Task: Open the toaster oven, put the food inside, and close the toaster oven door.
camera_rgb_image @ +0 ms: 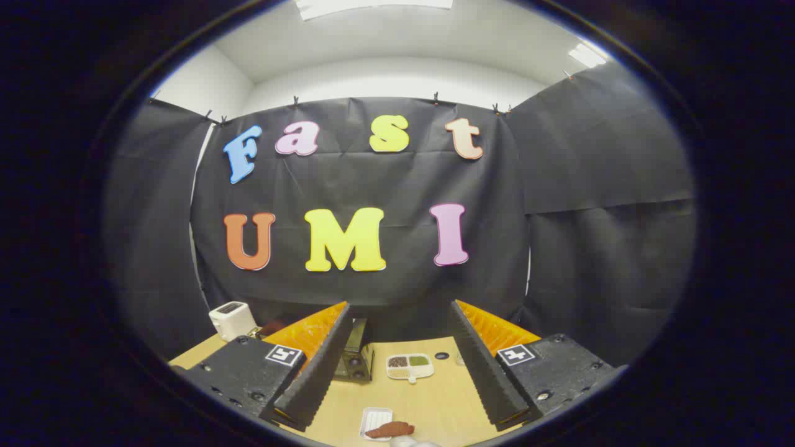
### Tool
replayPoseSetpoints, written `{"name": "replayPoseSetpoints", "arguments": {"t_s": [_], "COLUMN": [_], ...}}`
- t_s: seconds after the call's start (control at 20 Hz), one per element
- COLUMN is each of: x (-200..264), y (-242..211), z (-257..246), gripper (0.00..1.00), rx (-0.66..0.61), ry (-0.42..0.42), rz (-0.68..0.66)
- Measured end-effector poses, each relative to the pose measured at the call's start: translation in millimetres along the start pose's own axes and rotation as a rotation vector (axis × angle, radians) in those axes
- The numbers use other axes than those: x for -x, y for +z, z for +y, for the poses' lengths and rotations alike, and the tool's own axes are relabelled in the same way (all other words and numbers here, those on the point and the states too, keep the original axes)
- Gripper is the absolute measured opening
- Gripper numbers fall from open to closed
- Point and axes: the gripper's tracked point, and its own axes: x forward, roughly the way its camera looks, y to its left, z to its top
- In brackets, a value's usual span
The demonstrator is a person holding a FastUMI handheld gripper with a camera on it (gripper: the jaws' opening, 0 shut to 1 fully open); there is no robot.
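Tongs spread wide, empty. Food, brown piece on white tray, lies on bench between fingers. I judge it light, soft; grip mid-length gently. Toaster oven beyond left finger.

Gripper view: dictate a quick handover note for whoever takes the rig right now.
Gripper: jaws open, holding nothing, raised above the wooden table.
Toaster oven: just ahead, partly hidden behind one finger; can't tell if the door is open.
Food: brown piece on a small white tray, near side of the table.
Done: nothing visible. Left: open the door, load food, close.
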Motion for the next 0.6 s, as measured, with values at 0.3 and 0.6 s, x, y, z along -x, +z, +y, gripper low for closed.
{"name": "replayPoseSetpoints", "arguments": {"t_s": [0.3, 0.6], "x": [-9, -16], "y": [-9, -11], "z": [9, 16], "gripper": [0.99, 0.99], "rx": [0.016, 0.023], "ry": [0.016, 0.022], "rz": [0.030, 0.029]}}
